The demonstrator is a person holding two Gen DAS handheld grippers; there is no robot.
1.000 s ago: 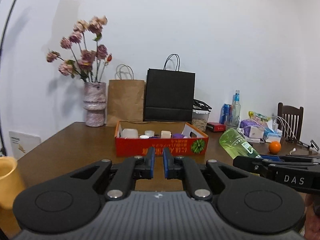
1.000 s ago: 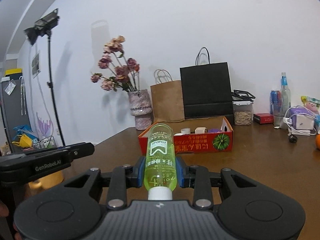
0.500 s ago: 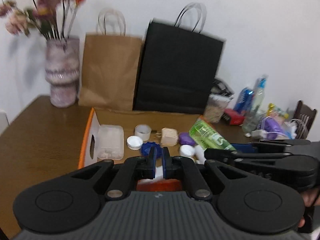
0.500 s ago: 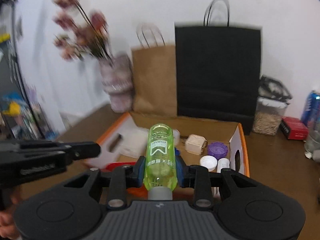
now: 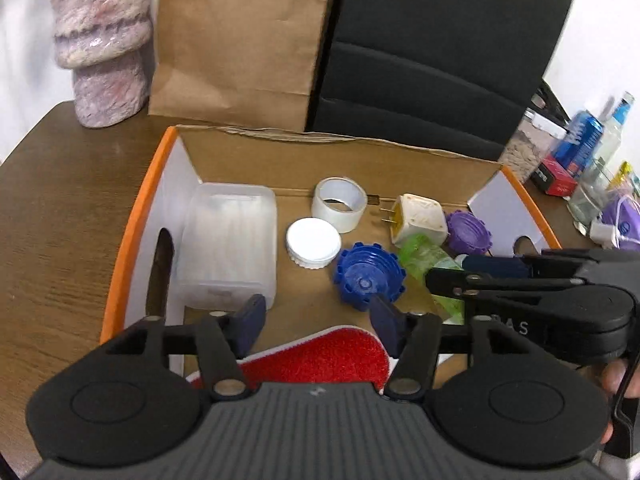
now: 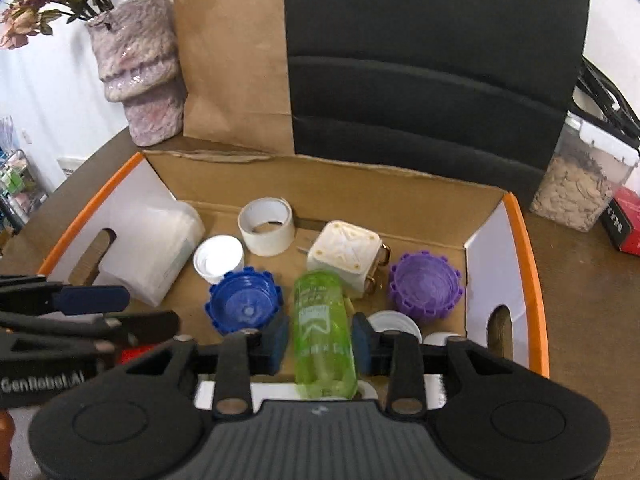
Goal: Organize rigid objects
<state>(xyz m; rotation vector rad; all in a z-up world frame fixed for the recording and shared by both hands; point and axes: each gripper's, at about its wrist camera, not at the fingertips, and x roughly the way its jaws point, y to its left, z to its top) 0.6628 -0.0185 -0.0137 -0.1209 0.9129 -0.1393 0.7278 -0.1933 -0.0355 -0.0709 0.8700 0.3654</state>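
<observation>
Your cardboard box [image 6: 524, 264] has an orange rim, a raised brown back wall and white side walls with cut-out handles. Most of its floor is taken; the widest bare patch runs along the back wall, from 11 to 1 o'clock of the green bottle [image 6: 322, 328].

That bottle lies lengthwise inside the box, neck toward you, between the pads of your right gripper [image 6: 320, 342]. Those jaws have just been opening, and a thin gap shows on each side, so the pads no longer clamp it. A blue cap [image 6: 244, 306] sits just beside it at 9 o'clock, a white plug adapter [image 6: 346, 258] touches it at 12, a purple cap [image 6: 426, 284] lies at 2, and a white lid [image 6: 218, 258] and a tape roll [image 6: 266, 226] sit further back on the left. A clear plastic case [image 5: 228, 240] fills the left end.

Your left gripper [image 5: 316, 322] tilts down over the near wall; its jaws have also just been opening and stand apart with nothing between them, above a red pad [image 5: 320, 356]. The right gripper crosses at its 3 o'clock.
</observation>
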